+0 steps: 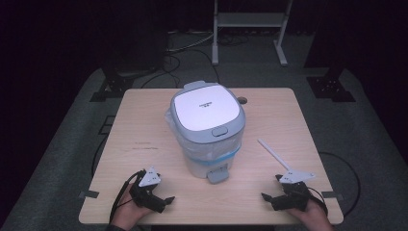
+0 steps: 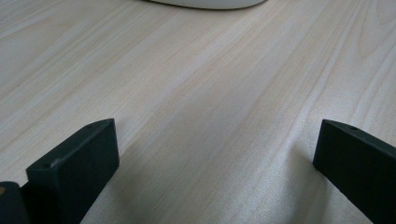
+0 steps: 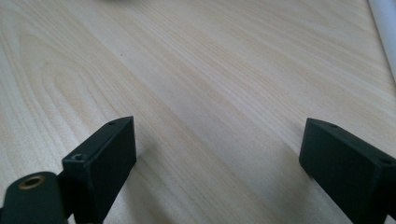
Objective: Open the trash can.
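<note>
A white and blue-grey pedal bin with a shut lid and a plastic liner stands in the middle of the wooden table; its foot pedal faces the front edge. My left gripper rests near the front left edge, open, with bare wood between its jaws. My right gripper lies near the front right edge, also open over bare wood. A white stick lies on the table just beyond the right gripper, and it shows at the top right edge of the right gripper view.
The bin's white base shows at the top of the left gripper view. Beyond the table stand a white metal frame and black stands on grey carpet. Cables run across the floor behind the table.
</note>
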`<action>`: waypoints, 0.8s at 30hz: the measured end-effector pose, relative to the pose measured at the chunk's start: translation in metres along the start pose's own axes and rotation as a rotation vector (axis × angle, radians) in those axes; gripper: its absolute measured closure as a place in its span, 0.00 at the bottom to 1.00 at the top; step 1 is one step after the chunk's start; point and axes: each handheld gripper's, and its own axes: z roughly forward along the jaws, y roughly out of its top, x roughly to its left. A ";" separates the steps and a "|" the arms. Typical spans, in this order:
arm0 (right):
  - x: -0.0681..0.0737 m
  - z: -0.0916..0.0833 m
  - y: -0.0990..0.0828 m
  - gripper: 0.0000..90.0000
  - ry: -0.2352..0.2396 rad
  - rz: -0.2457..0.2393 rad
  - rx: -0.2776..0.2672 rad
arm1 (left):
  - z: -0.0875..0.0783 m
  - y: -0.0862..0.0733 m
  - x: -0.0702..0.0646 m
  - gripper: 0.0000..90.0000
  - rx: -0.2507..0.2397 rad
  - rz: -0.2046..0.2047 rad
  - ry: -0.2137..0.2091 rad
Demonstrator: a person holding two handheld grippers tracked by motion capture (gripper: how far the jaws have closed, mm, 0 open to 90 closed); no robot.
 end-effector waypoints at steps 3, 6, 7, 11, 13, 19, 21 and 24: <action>0.000 0.000 0.000 0.11 0.000 0.000 0.000 | 0.000 0.000 0.000 0.00 0.000 0.001 0.001; 0.000 0.000 0.000 0.11 0.000 -0.001 0.000 | 0.001 0.001 0.001 0.00 -0.001 -0.003 0.004; 0.000 0.000 0.000 0.11 0.000 -0.001 0.000 | 0.002 0.002 0.002 0.00 -0.001 -0.002 0.004; 0.000 0.000 0.000 0.10 0.000 -0.001 0.001 | 0.002 0.002 0.002 0.00 -0.001 -0.001 0.004; 0.000 0.001 0.001 0.10 -0.001 0.000 0.003 | 0.002 0.002 0.002 0.00 -0.001 -0.002 0.004; 0.000 0.002 0.002 0.10 -0.006 0.000 0.002 | 0.006 0.007 -0.006 0.00 -0.005 0.005 -0.025; 0.000 0.002 0.002 0.11 -0.007 0.001 0.002 | 0.007 0.013 -0.010 0.00 -0.012 0.018 -0.031; 0.000 0.002 0.002 0.10 -0.008 0.003 0.002 | 0.007 0.019 -0.015 0.00 -0.035 0.022 -0.036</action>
